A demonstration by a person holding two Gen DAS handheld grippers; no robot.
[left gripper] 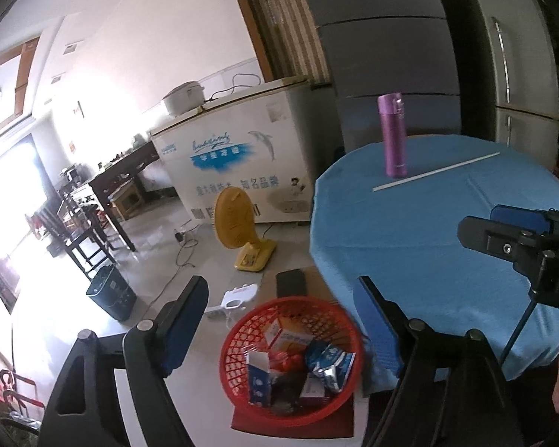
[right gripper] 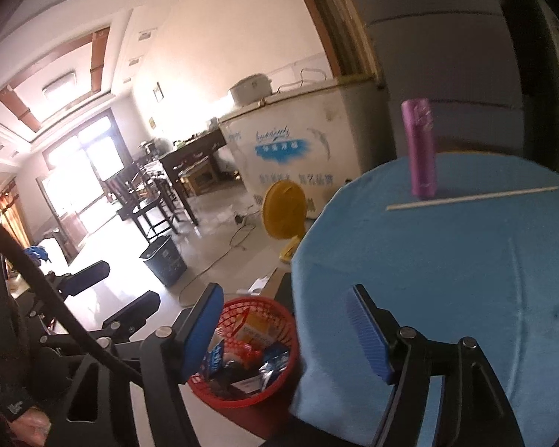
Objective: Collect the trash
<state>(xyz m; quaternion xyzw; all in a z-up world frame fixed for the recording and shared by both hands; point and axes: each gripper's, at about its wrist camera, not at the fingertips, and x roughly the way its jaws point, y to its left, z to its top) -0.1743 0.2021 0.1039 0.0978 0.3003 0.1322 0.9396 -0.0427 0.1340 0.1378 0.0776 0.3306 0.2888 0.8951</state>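
A red mesh basket (left gripper: 302, 303) (right gripper: 279, 387) stands low beside the round table and holds several wrappers and cartons, among them a blue-white packet (left gripper: 329, 363) and an orange-white carton (left gripper: 290, 335). My left gripper (left gripper: 279, 320) hangs above the basket, open, with nothing between its blue pads. My right gripper (right gripper: 285, 316) is open too and empty, over the table's near edge by the basket. On the blue tablecloth (left gripper: 428, 231) (right gripper: 447, 260) lie a thin white stick (left gripper: 436, 172) (right gripper: 473, 198) and a standing purple bottle (left gripper: 393, 136) (right gripper: 421, 149).
On the floor stand a yellow fan (left gripper: 236, 223), a dark waste bin (left gripper: 110, 292) and a white chest freezer (left gripper: 238, 156), with cables between them. A dark wooden table with chairs (left gripper: 104, 193) fills the left. A fridge (left gripper: 518, 56) rises behind the round table.
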